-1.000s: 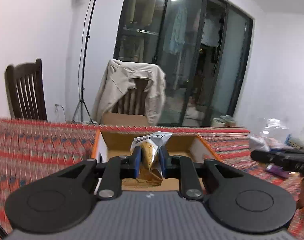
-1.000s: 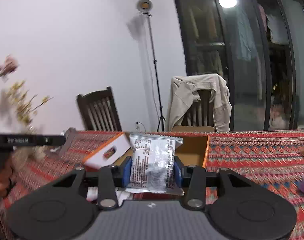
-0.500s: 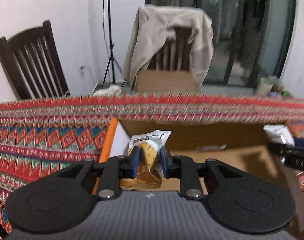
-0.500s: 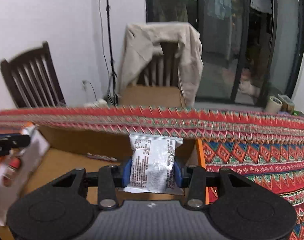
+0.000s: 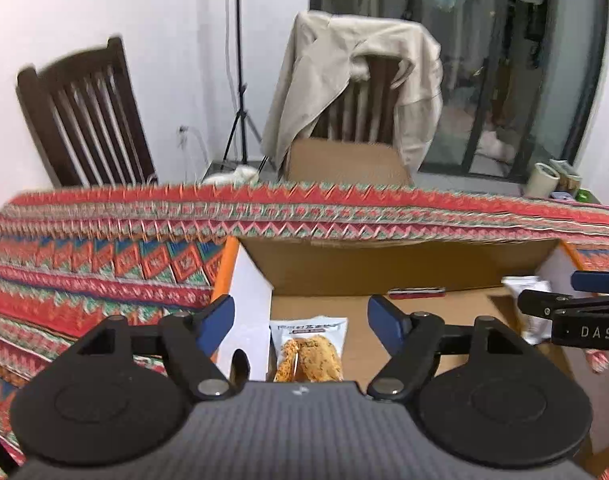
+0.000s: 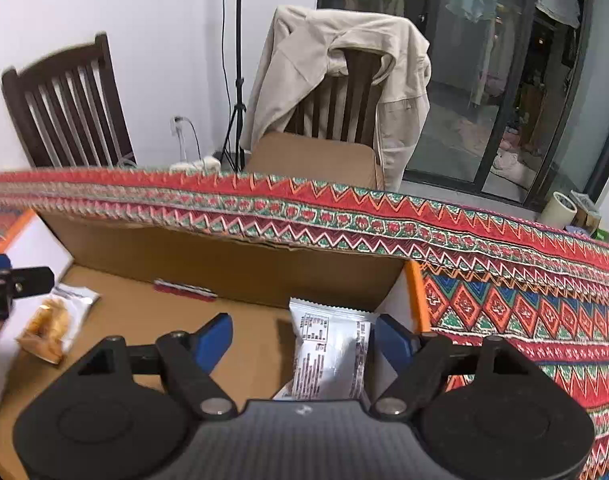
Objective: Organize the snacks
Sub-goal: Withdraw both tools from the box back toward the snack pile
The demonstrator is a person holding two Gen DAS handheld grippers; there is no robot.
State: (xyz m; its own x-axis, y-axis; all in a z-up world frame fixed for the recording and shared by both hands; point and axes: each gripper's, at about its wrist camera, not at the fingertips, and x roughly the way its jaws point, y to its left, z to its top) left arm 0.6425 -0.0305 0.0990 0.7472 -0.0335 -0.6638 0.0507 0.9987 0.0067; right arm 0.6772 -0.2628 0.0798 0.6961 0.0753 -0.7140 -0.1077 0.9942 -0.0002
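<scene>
Inside the cardboard box (image 5: pixel 384 268), a fried-snack packet (image 5: pixel 309 350) and a silver packet (image 6: pixel 331 354) are lying. Both the left gripper (image 5: pixel 300 318) and the right gripper (image 6: pixel 302 336) are opening, pads clear of the packets.

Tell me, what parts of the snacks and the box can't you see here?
- Yellow snack, left wrist view: its lower end is hidden behind the left gripper.
- Silver snack, right wrist view: its bottom is hidden behind the right gripper; its print is too small to read.
- Box: its near wall is in neither view, hidden under the grippers.
- Red strip by the back wall: too small to identify.
</scene>
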